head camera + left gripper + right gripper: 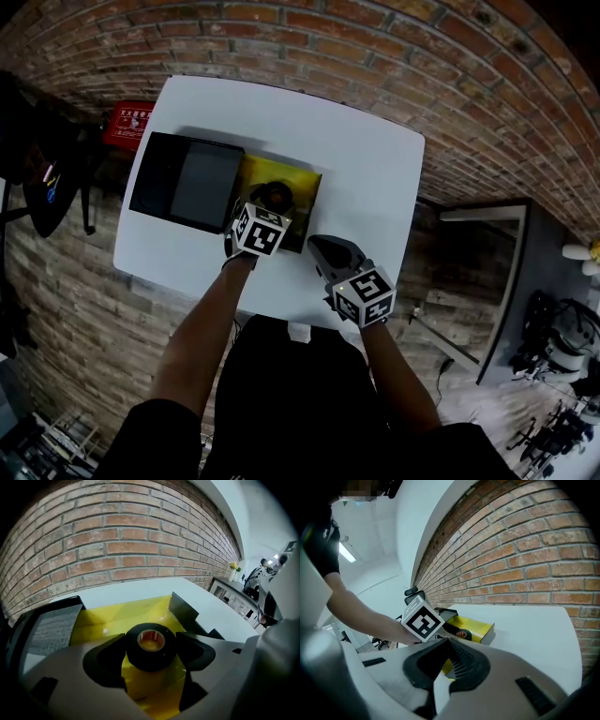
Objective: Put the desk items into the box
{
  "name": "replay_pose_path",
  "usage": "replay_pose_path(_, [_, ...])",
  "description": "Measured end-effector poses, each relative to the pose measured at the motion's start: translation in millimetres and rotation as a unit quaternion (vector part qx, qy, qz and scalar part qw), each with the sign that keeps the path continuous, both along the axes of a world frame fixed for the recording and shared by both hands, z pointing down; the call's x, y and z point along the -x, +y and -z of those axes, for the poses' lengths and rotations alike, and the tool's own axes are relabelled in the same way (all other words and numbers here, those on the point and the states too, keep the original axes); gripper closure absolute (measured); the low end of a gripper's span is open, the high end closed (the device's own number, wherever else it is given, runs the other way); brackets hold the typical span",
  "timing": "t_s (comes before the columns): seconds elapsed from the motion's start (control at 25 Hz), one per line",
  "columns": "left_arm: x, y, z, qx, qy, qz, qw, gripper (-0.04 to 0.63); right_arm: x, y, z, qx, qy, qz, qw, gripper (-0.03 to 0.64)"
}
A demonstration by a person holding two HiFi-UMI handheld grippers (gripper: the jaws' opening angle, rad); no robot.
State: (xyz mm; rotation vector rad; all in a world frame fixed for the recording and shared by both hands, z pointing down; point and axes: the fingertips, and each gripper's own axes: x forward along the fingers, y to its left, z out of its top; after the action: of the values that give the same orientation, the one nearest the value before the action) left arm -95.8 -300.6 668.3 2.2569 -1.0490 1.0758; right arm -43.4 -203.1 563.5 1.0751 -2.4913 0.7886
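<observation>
Tape roll clamped by left gripper over the box.
Released too high (height is unclear) it could be bounced out; right gripper is closed, empty.

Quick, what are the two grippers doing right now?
Left gripper: closed on the black roll of tape.
Right gripper: closed, holding nothing.

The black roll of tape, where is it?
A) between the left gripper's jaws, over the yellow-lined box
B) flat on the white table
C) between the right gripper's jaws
A: the left gripper view shows the black roll of tape between the jaws of the left gripper, above the yellow-lined box.
</observation>
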Motion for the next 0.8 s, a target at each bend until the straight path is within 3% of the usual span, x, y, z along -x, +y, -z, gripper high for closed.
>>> replay_pose_path(0.24, [-0.2, 1.3, -5.2, 0.018, -0.008, 0.000, 0.9998, 0.252, 2.2, -0.3, 3.0, -0.003, -0.005, 0.000, 1.000, 0.595])
replay_pose_path(0.8, [3.3, 1.8, 9.7, -0.017, -0.005, 0.006, 0.9998, 0.252, -4.2, 2.4, 11.5, -0.013, -0.008, 0.000, 1.000, 0.595])
